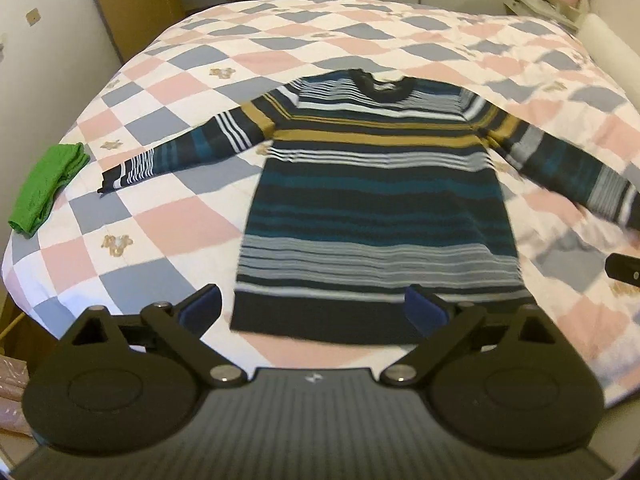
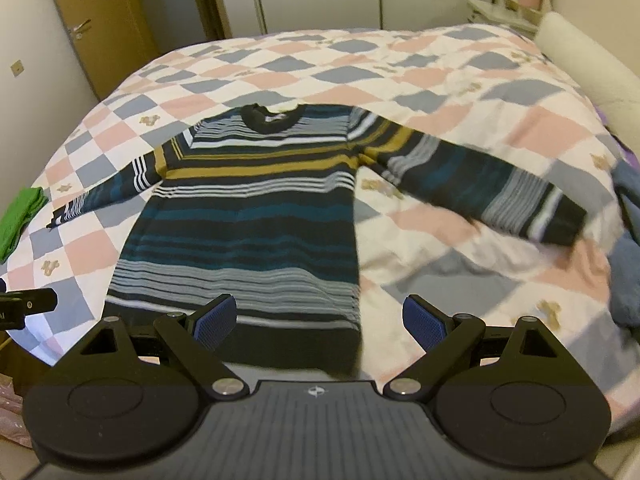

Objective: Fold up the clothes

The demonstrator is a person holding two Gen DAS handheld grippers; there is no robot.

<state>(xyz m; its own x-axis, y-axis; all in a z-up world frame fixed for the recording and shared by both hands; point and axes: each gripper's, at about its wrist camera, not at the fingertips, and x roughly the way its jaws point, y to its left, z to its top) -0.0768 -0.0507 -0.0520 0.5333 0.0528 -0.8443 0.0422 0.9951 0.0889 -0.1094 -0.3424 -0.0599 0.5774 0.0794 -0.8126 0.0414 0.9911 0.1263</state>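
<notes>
Both tools angled steeply down at the bed, side by side over the near edge.

L tool: jaws spread wide, nothing between the pads, not touching cloth. In its view the blue pads straddle the sweater's hem; left pad sits over bare quilt just off the hem's left corner, right pad over the hem's right part.

R tool: jaws also wide apart, nothing gripped. Its left pad is over the hem, right pad over bare quilt past the sweater's right side edge. A bit of the R tool shows at the right edge of the L view; a bit of the L tool at the left edge of the R view.

Sweater: striped, lying flat on the quilt, front up as far as I can tell, collar away from the cameras, hem nearest. Both sleeves out to the sides & sloping slightly toward the near edge. Both views a little blurred.

Edges/room: hem lies close to the bed's near edge, thin strip of quilt showing below it. Wide bare quilt beyond the collar. Green cloth folded near the bed's left edge, just beyond the left cuff, apart from it. Blue-grey cloth heaped at the right, near the right cuff. Door & wall behind the bed, left.
</notes>
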